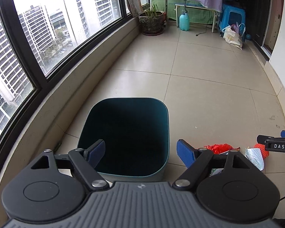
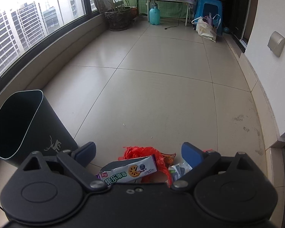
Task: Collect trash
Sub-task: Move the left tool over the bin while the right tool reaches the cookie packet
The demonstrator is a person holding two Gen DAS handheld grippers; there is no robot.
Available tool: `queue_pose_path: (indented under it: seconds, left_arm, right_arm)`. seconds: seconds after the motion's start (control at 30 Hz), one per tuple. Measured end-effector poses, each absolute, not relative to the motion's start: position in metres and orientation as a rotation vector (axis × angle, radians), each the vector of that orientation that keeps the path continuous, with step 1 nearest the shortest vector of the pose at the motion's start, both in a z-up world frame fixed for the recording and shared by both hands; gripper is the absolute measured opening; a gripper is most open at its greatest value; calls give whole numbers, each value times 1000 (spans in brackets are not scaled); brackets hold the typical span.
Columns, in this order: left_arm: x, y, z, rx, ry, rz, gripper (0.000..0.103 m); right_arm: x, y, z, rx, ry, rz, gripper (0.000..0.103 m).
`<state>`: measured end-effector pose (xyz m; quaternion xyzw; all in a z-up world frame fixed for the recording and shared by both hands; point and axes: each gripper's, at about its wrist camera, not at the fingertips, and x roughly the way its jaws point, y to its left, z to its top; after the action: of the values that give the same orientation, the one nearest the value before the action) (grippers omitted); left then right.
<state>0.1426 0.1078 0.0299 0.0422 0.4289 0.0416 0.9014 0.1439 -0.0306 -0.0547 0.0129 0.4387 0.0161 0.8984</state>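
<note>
A dark teal trash bin (image 1: 127,136) stands open on the tiled floor; my left gripper (image 1: 141,154) hangs open and empty over its near rim. The bin also shows at the left of the right wrist view (image 2: 19,123), with a white deer mark. A pile of trash lies on the floor to its right: a red plastic bag (image 2: 142,152), a purple biscuit wrapper (image 2: 127,172), a silver foil wrapper (image 1: 254,156) and an orange net (image 1: 261,149). My right gripper (image 2: 139,155) is open and empty, just above the pile. Its finger (image 1: 273,144) shows at the right edge of the left wrist view.
A low wall under big windows (image 1: 47,38) runs along the left. At the far end stand a plant pot (image 1: 152,21), a teal spray bottle (image 1: 184,20), a blue stool (image 1: 231,17), a white bench and shopping bags (image 1: 233,37). A white wall (image 2: 271,66) is on the right.
</note>
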Motion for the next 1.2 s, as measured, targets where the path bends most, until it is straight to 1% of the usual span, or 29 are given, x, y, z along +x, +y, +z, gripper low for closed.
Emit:
queue_pose_path:
  seconds: [0.33,0.47,0.57,0.63,0.67,0.73,0.8,0.83,0.9,0.93,1.0,1.07,1.2]
  left_arm:
    - [184,185,-18,41,963,283,82]
    - [200,214,-41,26,1007,349,81]
    - [210,228,-55,19,1035,366,79]
    - [220,237,-65,15,1061,376,71]
    - [223,238,-69,18,1069,385,70]
    - [230,242,-77,12,1087,392,63]
    - [235,244,-85,10,1108,392,60]
    - [236,243,-89,14,1115,387,54]
    - [237,241,-94,24,1133,377,49]
    - [240,242,-98,25,1144,363,42]
    - [239,236,-102,43,1163,336,33]
    - [236,225,-104,101,1167,340,33]
    - [229,218,-104,109,1191,331,30]
  right_arm:
    - [208,-13,-167,124,1119,-108,93]
    - [228,-18,-197,199,1175,-171,93]
    - [240,-26,-214,254,1205,-226,93]
    - [245,-31,-222,291,1222,-251,93]
    - [247,-33,-225,303,1228,-262,93]
    - [251,-36,-234,317,1243,-285,93]
    - [253,-37,-241,338,1256,-294,94]
    - [254,-38,-247,347,1267,-300,94]
    - [255,-38,-255,361,1287,-314,94]
    - [255,-39,-259,371,1294,-321,94]
    - [257,-40,-269,405,1315,-337,94]
    - [259,-40,-277,432,1327,-334,94]
    - [263,-34,-293,447,1375,-316,94]
